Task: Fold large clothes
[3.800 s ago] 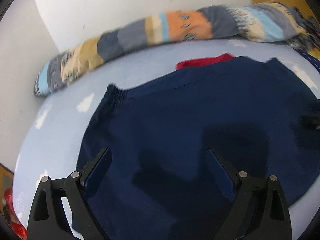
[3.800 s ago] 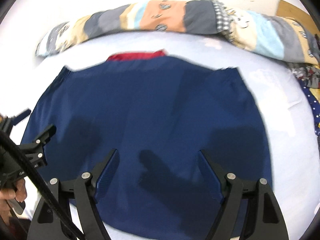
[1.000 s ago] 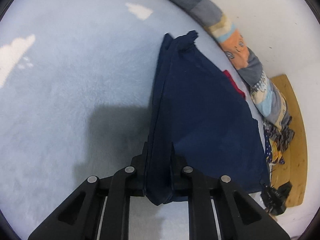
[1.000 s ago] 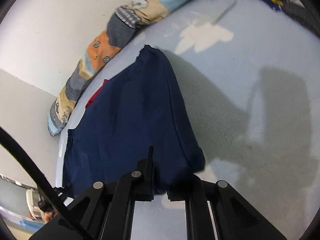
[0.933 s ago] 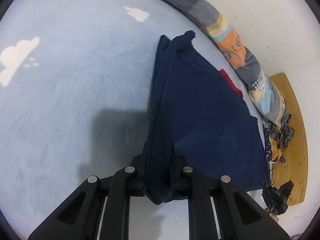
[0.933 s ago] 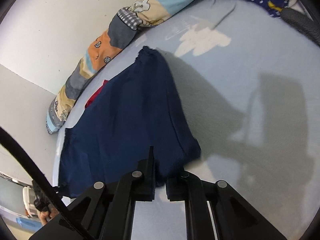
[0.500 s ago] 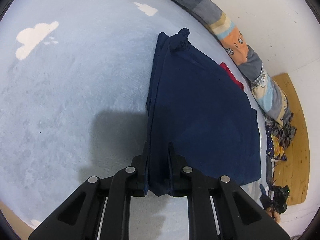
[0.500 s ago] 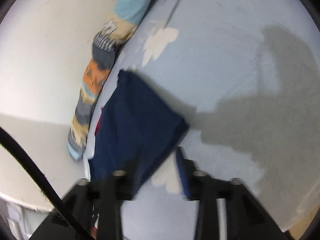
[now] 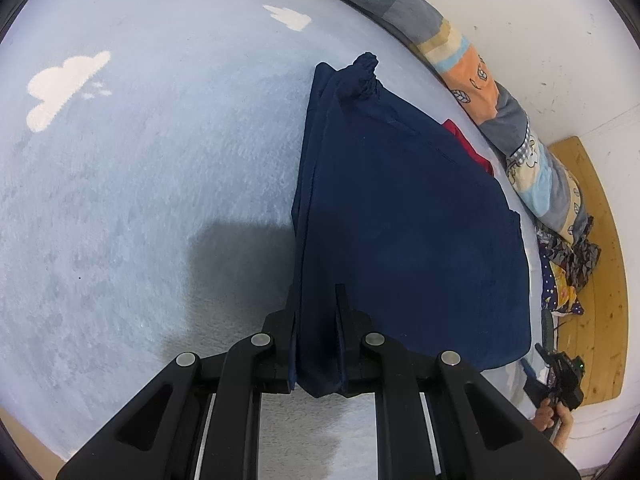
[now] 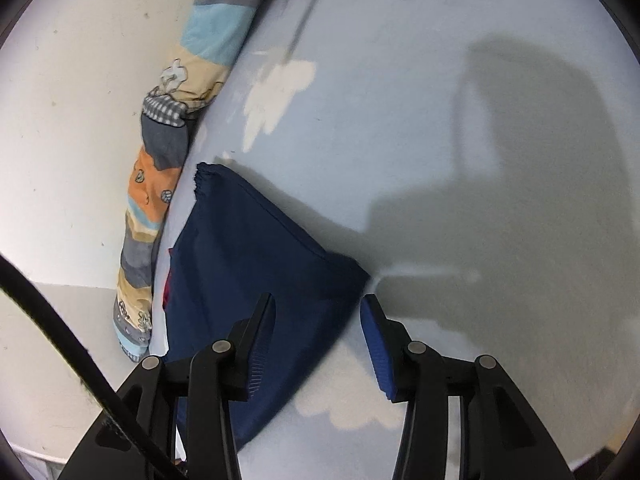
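Observation:
A large navy blue garment (image 9: 404, 216) lies folded flat on a pale blue sheet with white clouds. A strip of red fabric (image 9: 466, 148) peeks out at its far edge. My left gripper (image 9: 316, 300) is shut on the garment's near left corner. In the right wrist view the same garment (image 10: 248, 260) lies under and left of my right gripper (image 10: 318, 306), which is open with its jaws straddling the garment's corner. The right gripper holds nothing.
A long patchwork bolster (image 9: 472, 76) lies along the white wall behind the garment, also in the right wrist view (image 10: 164, 168). A pile of patterned clothes (image 9: 568, 272) sits at the far right by a wooden board (image 9: 604, 264). A black cable (image 10: 60, 340) crosses the right view.
My right gripper has opened and let go of the garment's corner, which now lies on the sheet, and the view has swung. My left gripper stays shut on its corner.

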`<state>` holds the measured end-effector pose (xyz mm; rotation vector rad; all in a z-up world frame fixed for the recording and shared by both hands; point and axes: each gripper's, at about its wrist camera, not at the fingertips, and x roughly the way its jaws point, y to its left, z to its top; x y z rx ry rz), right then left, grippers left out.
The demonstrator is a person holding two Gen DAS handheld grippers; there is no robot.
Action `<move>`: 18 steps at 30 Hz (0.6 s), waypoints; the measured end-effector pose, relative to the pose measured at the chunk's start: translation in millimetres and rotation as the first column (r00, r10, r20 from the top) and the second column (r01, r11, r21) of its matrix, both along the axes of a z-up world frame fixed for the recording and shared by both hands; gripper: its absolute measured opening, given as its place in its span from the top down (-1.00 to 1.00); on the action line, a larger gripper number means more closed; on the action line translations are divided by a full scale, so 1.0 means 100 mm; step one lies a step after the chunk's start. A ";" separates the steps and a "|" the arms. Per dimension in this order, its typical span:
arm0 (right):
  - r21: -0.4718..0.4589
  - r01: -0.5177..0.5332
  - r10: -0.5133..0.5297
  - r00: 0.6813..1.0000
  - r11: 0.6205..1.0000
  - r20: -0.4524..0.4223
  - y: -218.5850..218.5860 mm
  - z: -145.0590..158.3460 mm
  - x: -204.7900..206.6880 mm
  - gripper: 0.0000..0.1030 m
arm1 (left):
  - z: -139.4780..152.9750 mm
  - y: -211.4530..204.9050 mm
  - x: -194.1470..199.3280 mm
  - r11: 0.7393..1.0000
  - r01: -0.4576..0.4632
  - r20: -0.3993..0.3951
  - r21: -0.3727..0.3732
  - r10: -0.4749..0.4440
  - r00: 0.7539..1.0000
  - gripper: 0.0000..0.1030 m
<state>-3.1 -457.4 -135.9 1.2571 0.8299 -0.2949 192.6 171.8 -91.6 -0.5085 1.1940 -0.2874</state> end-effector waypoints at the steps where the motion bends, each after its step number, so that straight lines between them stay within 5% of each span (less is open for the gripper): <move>1: 0.018 0.002 -0.002 1.000 1.000 0.000 0.01 -0.04 0.01 0.04 | 0.00 0.00 0.00 1.000 -0.001 0.000 -0.001 0.001 1.000 0.74; 6: -0.049 -0.071 0.073 0.997 0.996 0.035 0.03 -0.09 0.33 0.12 | 0.00 -0.01 0.03 1.000 -0.015 0.003 0.000 0.015 1.000 0.74; 7: -0.089 -0.083 0.088 0.995 0.993 0.053 0.03 -0.07 0.40 0.56 | 0.00 -0.01 0.03 1.000 -0.017 0.004 -0.002 0.017 1.000 0.74; 8: -0.105 -0.099 0.107 0.992 0.989 0.070 0.05 -0.06 0.45 0.67 | 0.00 -0.01 0.04 1.000 -0.015 0.005 -0.004 0.015 1.000 0.74; 14: -0.410 -0.192 0.212 0.977 0.891 0.004 0.40 0.56 0.31 0.78 | 0.17 -0.02 -0.06 0.999 0.014 0.080 0.044 -0.018 0.997 0.75; 18: -0.425 -0.206 0.216 0.976 0.881 -0.026 0.55 0.64 -0.04 0.78 | 0.29 0.10 -0.23 0.999 -0.008 0.099 0.052 0.003 0.995 0.92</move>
